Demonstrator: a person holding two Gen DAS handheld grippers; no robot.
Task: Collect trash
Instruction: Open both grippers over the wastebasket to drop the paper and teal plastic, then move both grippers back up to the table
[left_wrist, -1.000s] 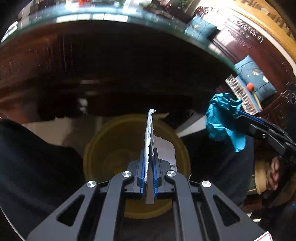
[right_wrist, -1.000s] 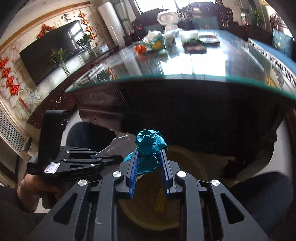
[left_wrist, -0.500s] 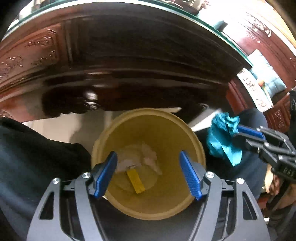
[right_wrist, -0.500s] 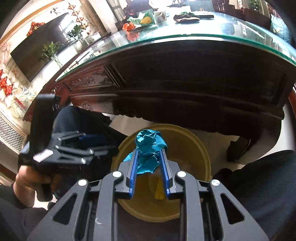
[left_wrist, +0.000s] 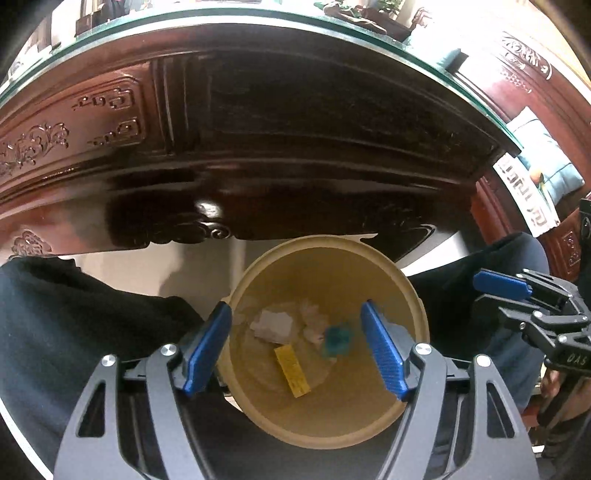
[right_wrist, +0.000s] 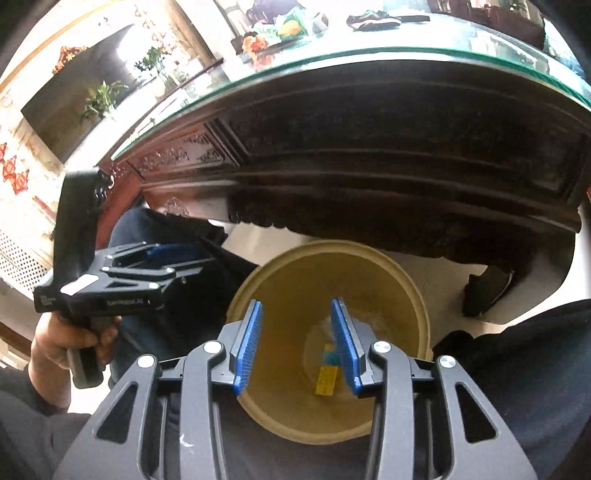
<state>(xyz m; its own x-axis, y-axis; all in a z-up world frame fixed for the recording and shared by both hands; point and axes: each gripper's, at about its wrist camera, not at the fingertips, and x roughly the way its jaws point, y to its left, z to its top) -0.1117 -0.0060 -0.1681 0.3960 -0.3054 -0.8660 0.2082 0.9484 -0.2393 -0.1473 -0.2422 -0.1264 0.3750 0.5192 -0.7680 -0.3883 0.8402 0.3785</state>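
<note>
A yellow bin (left_wrist: 413, 295) stands on the floor below the table edge. Inside lie a white paper scrap (left_wrist: 271, 325), a crumpled teal wrapper (left_wrist: 338, 338), a yellow slip (left_wrist: 291, 371) and some pale tissue. My left gripper (left_wrist: 295, 345) hangs over the bin mouth, its jaws opening wide with nothing between them. In the right wrist view the same bin (right_wrist: 421, 306) sits under my right gripper (right_wrist: 297, 343), whose jaws are opening and hold nothing. The teal wrapper (right_wrist: 330, 356) shows at the bottom past the right finger. The left gripper (right_wrist: 155, 264) is at the left, held in a hand.
A dark carved wooden table (left_wrist: 258, 147) with a glass top overhangs the bin. Dark-trousered legs (left_wrist: 74, 325) flank the bin on both sides. A dark shoe (right_wrist: 484, 291) rests on the pale floor to the right. Blue cushions (left_wrist: 543, 147) lie on a bench far right.
The left gripper let go of the white paper, which dropped into the bin. The right gripper then opened and the teal wrapper fell in too. Both grippers sank toward the bin.
</note>
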